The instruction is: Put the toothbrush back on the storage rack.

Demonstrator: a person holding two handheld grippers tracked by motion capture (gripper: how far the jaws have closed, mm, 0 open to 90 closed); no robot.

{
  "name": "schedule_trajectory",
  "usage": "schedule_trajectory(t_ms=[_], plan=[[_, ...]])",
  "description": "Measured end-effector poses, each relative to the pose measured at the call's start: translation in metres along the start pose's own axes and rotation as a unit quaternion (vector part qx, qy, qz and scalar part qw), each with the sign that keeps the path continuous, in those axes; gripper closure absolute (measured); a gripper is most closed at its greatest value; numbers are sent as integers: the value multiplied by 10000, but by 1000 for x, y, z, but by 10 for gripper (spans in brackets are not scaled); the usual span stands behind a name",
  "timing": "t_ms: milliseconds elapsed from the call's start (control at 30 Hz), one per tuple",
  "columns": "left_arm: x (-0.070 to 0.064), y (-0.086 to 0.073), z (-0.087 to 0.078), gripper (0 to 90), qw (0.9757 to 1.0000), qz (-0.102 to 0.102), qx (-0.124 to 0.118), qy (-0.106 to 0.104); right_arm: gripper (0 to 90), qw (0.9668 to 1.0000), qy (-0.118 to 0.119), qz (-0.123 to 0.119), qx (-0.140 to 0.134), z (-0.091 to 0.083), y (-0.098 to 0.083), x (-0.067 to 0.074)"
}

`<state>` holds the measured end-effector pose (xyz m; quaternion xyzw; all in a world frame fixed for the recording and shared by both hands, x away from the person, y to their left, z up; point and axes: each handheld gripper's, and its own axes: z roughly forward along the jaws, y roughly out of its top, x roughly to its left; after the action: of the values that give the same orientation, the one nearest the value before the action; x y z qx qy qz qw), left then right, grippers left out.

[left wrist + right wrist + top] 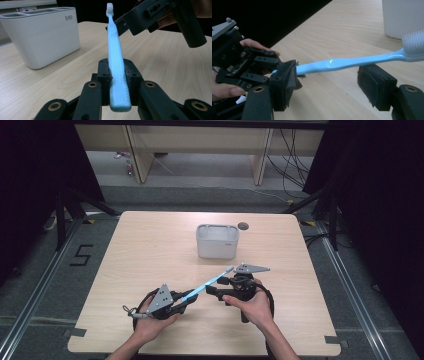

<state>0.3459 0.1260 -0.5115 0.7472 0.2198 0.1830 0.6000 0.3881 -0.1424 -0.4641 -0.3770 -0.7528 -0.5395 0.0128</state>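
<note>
Toothbrush handoff, mid-air

Left gripper (186,304) clamps the blue toothbrush (210,284) handle; right gripper (332,86) jaws gape around its neck. I'd close squarely before the left lets go, caddy (216,241) waiting beyond.

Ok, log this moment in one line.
left hand-held gripper: shut on toothbrush handle | right hand-held gripper: open around neck | holder: behind

Around the pale wooden worktop (150,250) lies grey floor (45,285) marked with a black "5" (81,255) to its left, black curtains (30,175) on both sides, and light wooden furniture (200,145) with dangling cables (292,160) beyond it.
</note>
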Motion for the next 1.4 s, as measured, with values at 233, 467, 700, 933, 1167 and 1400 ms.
schedule_trajectory(t_ms=[233,467,700,933,1167,1400], plan=[[0,0,1,777,10000,0,-11,9,328,9999,-1,140,-38,1,2,0],[-1,-2,5,776,10000,-33,-42,-15,360,9996,-9,206,-190,4,4,-1],[-3,-1,7,776,9999,-44,136,-4,479,9989,44,329,-320,4,6,-3],[-7,-1,13,773,9995,-74,287,-92,733,9963,356,348,-697,-1,9,-2],[-10,0,18,600,9979,-120,560,-298,854,9942,491,226,-930,-9,17,6],[-10,5,11,562,9984,-120,460,-289,854,9956,134,-113,-919,-18,24,8]])
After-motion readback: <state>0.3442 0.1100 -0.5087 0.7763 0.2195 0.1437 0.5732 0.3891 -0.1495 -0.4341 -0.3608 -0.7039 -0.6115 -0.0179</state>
